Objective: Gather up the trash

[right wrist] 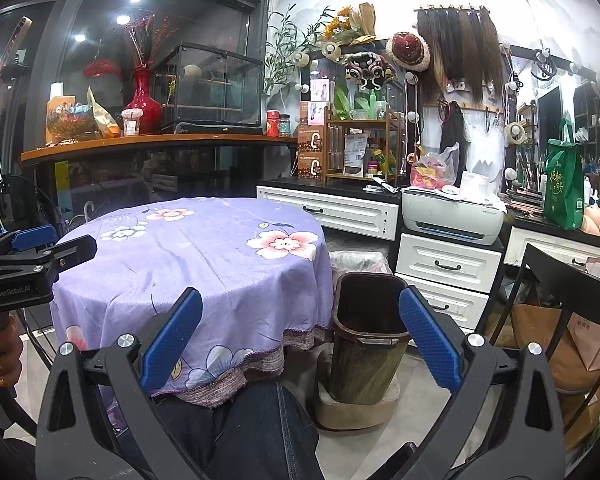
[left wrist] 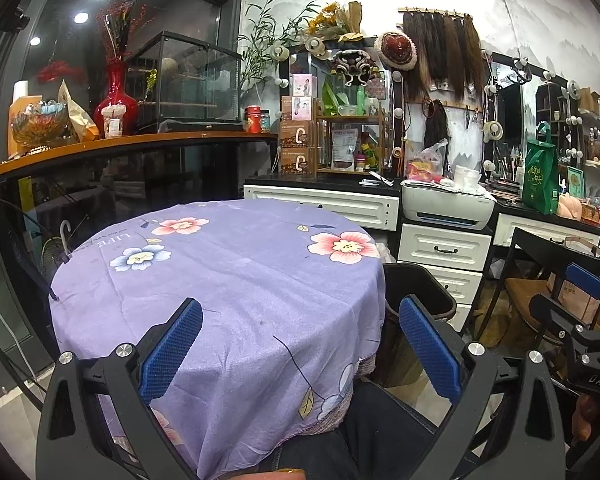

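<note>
Bin [right wrist: 366, 336] between spread right claw [right wrist: 300, 336] fingers.

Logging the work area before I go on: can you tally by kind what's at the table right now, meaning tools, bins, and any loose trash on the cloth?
Tools: 2, left tool and right tool, both open and empty
Bins: 1, brown bin on the floor beside the table
Loose trash on the cloth: 0 visible
Total: 3
</note>
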